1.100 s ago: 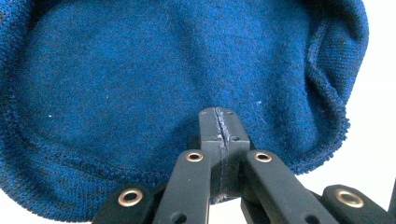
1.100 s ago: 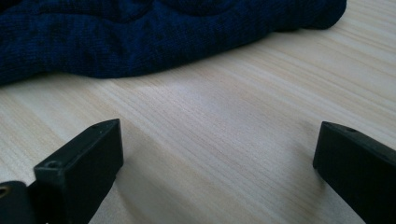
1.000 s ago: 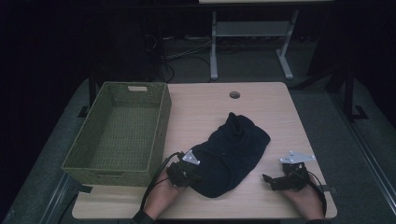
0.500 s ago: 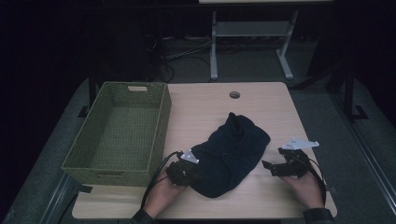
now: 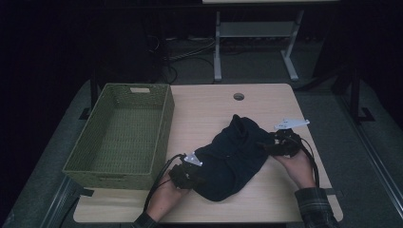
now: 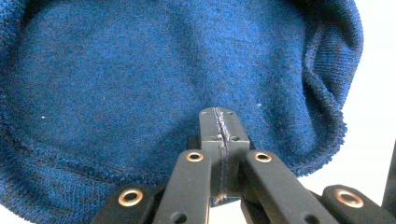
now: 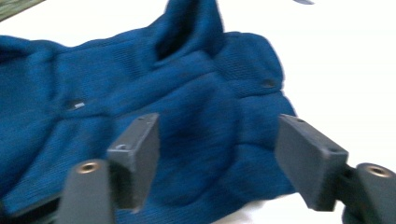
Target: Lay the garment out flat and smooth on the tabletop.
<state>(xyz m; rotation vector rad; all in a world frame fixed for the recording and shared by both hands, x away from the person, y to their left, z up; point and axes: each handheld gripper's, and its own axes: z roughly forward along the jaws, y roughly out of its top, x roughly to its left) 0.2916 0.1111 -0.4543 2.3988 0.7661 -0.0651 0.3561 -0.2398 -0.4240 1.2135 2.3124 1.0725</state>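
Both ends matter: our left gripper [image 6: 219, 140] pinches the blue sweater [image 5: 233, 154]; the wide-open right gripper [image 7: 217, 158] should bite fabric squarely before lifting.

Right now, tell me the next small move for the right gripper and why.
Probably ease the right gripper a little further onto the blue knit garment and close it. Its jaws stand wide open with a fold of the knit between them, not yet pinched, while the left gripper is already shut on the hem at the opposite side. A second grip would likely let both hands lift it toward the woven basket.
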